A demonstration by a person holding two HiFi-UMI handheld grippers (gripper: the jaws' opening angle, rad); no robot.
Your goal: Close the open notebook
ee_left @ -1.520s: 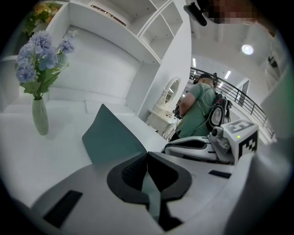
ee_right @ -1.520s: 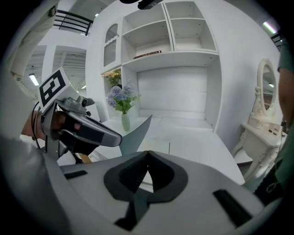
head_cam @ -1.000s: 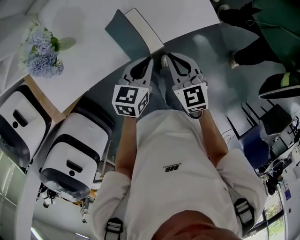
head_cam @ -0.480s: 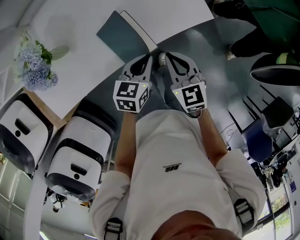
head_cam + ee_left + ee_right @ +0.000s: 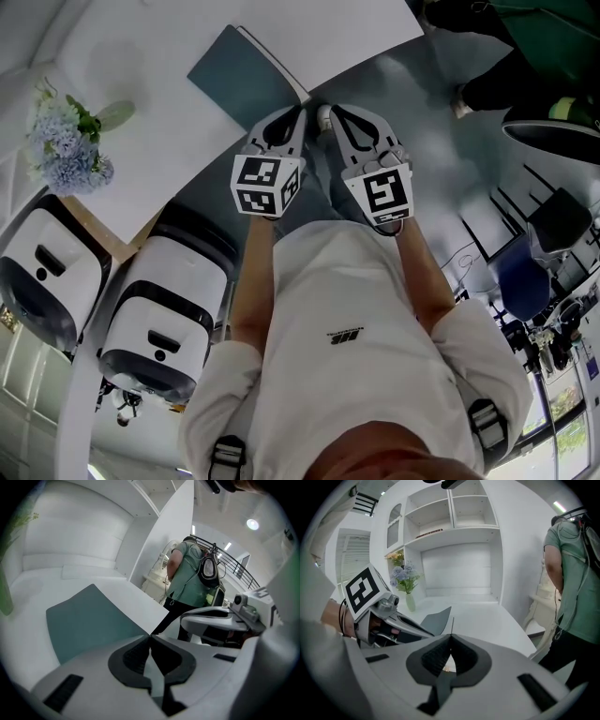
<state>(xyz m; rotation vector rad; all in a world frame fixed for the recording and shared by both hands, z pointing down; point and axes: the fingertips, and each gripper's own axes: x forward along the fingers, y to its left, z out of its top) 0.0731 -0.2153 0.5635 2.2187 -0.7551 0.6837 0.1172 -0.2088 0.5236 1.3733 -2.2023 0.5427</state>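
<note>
Teal notebook (image 5: 239, 80) just beyond left gripper (image 5: 300, 116), right gripper (image 5: 330, 114); both jaws together.

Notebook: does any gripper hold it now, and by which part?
Apparently yes: the right gripper is shut on the raised leaf of the notebook, at its near corner. The left gripper is shut beside it; whether it pinches anything cannot be told.

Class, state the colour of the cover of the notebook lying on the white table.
Dark teal. The notebook shows it best in the left gripper view.
</note>
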